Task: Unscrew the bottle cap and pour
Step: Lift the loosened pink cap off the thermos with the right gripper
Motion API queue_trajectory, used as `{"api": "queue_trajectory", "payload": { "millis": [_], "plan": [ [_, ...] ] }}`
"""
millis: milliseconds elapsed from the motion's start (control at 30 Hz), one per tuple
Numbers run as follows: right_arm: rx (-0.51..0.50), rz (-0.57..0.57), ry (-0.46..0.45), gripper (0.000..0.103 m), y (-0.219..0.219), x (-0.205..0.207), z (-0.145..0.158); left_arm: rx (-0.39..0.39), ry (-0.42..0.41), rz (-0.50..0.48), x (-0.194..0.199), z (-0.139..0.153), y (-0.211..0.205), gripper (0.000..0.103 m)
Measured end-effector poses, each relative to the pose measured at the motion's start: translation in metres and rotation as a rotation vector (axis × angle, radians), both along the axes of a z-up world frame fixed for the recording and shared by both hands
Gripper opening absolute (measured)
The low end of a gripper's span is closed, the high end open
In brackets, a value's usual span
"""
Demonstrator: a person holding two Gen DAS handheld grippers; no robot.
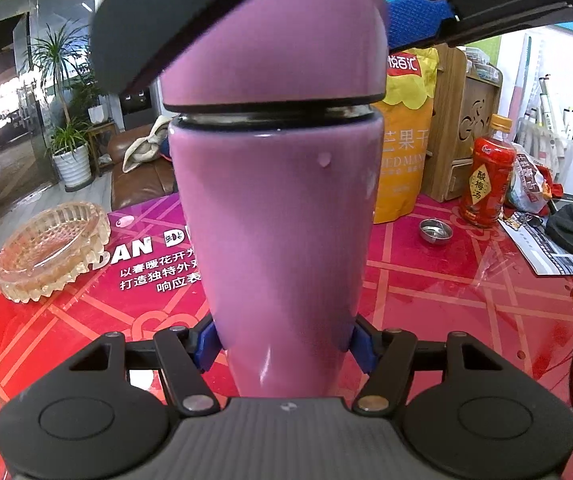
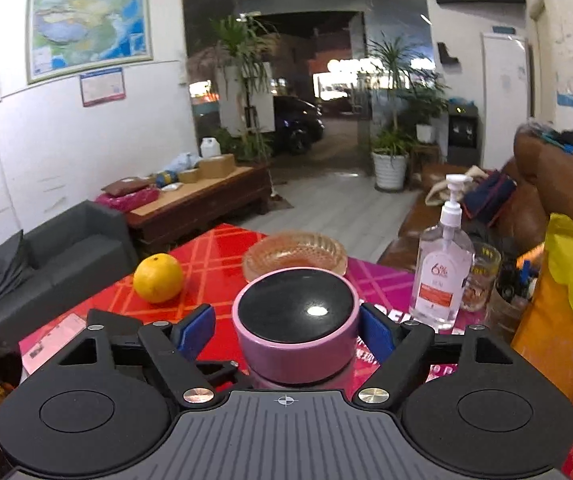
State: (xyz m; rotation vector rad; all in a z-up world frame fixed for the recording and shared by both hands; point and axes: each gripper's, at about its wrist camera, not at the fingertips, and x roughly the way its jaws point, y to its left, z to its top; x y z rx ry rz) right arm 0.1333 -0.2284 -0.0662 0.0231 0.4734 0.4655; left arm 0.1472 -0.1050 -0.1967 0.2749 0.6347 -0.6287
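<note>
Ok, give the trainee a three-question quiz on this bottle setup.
1. True or false: the left gripper is clamped on the purple bottle.
2. What sits between the right gripper fingers? A) orange B) bottle cap C) glass ashtray
3. Fill in: the cap is ___ on the bottle.

Key:
1. True.
2. B, the bottle cap; the right finger touches it, the left stands clear.
3. Still; only a dark ring shows beneath.
</note>
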Motion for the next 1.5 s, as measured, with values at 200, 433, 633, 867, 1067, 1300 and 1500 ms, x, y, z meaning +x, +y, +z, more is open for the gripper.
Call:
{"api": "queue_trajectory", "payload": {
  "millis": [200,433,633,867,1067,1300,1500],
  "plan": [
    [0.001,0.016,-0.012,0.064,0.0,-0.008,0.0,0.005,-0.001,0.001,-0.002,0.001,0.001,0.067],
    [0.001,0.035,-0.027,0.064,0.001,-0.016,0.001,0.001,0.001,-0.001,-0.004,0.001,0.001,0.066],
    [0.014,0.044,-0.036,0.064,0.0,-0.023,0.003,-0.007,0.001,0.006,-0.005,0.006,0.002,0.077],
    [0.035,0.027,-0.052,0.064,0.001,-0.026,0.012,-0.016,0.007,0.023,-0.011,0.016,0.003,0.09],
    [0.064,-0.006,-0.064,0.064,-0.003,-0.028,0.021,0.005,-0.02,0.036,-0.017,0.02,0.007,0.094],
    [0.09,-0.049,-0.066,0.064,-0.003,-0.035,0.029,-0.004,-0.029,0.055,-0.018,0.03,0.015,0.095],
    [0.094,-0.079,-0.072,0.064,-0.002,-0.042,0.034,-0.037,-0.015,0.063,-0.016,0.045,0.02,0.095]
  ]
}}
